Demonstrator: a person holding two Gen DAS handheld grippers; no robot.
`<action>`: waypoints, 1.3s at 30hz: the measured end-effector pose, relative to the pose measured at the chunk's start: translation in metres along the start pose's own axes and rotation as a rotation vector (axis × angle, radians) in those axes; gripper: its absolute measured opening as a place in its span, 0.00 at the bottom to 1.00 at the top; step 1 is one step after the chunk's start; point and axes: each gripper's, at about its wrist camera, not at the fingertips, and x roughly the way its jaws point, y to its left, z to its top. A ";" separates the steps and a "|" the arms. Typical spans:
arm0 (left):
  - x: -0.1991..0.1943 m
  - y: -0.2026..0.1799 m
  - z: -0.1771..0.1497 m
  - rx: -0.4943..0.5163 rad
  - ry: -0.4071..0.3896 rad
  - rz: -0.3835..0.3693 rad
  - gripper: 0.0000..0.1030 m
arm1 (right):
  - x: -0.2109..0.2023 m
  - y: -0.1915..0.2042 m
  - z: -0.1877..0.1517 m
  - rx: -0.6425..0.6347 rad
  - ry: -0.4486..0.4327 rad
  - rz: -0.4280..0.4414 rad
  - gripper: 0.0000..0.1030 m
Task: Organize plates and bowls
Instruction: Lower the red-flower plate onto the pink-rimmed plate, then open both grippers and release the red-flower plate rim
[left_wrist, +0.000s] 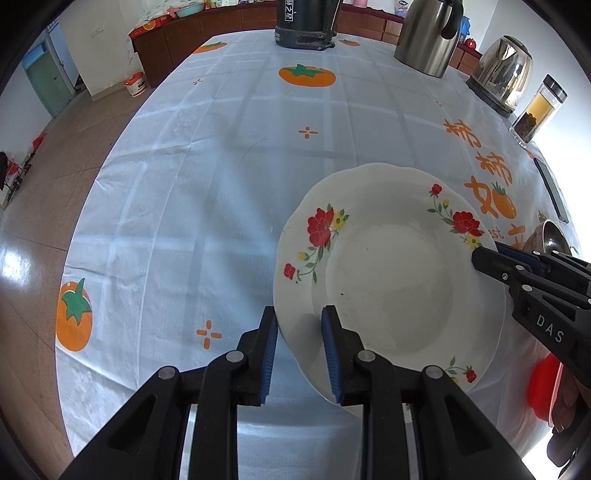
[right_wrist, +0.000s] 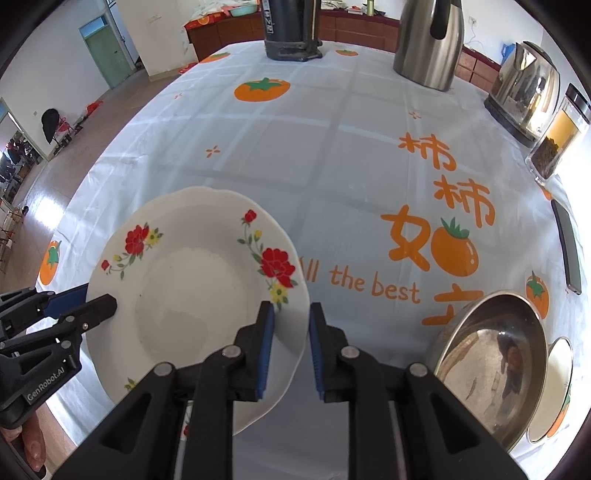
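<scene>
A white plate with red flowers (left_wrist: 388, 273) (right_wrist: 192, 288) is held between both grippers above the persimmon tablecloth (left_wrist: 221, 184). My left gripper (left_wrist: 299, 314) is shut on its near left rim, one pad on top and one under the edge. My right gripper (right_wrist: 291, 308) is shut on the opposite rim in the same way. Each wrist view shows the other gripper clamped on the plate's far side: the right gripper (left_wrist: 491, 253) and the left gripper (right_wrist: 96, 297). A steel bowl (right_wrist: 491, 369) stands at the right, with a white dish (right_wrist: 554, 387) behind it.
A black flask (right_wrist: 291, 33), a steel jug (right_wrist: 428, 48), an electric kettle (right_wrist: 524, 92) and a glass jar (right_wrist: 554, 140) line the far and right edges. A phone (right_wrist: 567, 247) lies at the right. Something red (left_wrist: 541, 384) sits near the person's hand.
</scene>
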 end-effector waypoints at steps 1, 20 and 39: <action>0.000 0.000 0.000 -0.002 0.000 0.000 0.26 | 0.000 0.000 0.000 0.000 0.000 0.000 0.18; -0.004 0.007 0.001 -0.029 -0.009 0.042 0.47 | 0.002 0.004 -0.003 -0.030 -0.002 -0.017 0.26; -0.009 0.008 -0.005 -0.029 0.004 0.064 0.54 | -0.002 0.000 -0.012 0.004 0.002 -0.020 0.63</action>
